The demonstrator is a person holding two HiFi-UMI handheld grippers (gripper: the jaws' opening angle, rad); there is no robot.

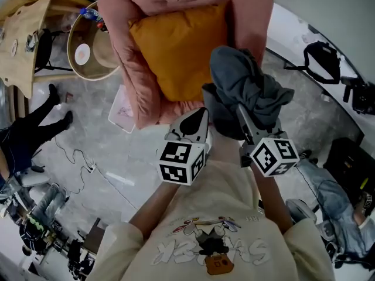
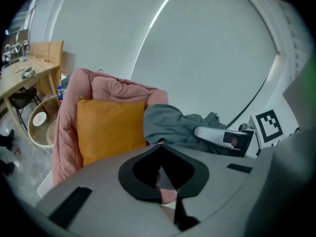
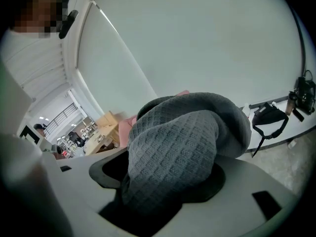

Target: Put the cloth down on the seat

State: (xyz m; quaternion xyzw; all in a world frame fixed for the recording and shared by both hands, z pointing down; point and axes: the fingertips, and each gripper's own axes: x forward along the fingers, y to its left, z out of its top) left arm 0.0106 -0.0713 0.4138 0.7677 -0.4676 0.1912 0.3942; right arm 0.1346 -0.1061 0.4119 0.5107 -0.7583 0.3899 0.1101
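Jaws of the right gripper (image 1: 237, 111) are seen clamped on a bunched grey cloth (image 1: 249, 86), which is held in the air by the front of a pink chair (image 1: 126, 45), at the armrest on the head view's right; jaws of the left gripper (image 1: 198, 120) are pressed together on nothing and pointed at the chair's front edge. An orange cushion (image 1: 181, 45) is propped against the backrest and covers much of the seat (image 1: 176, 107), so only a strip of pink is bare in front of it. The step in hand is judged to be the carry to the seat. It would best be done by bringing the bundle inward over the bare strip or the cushion's foot, lowering it until the fabric is borne by the seat, and only then parting the jaws; released where it hangs, the cloth would likely be dropped on the armrest or the floor
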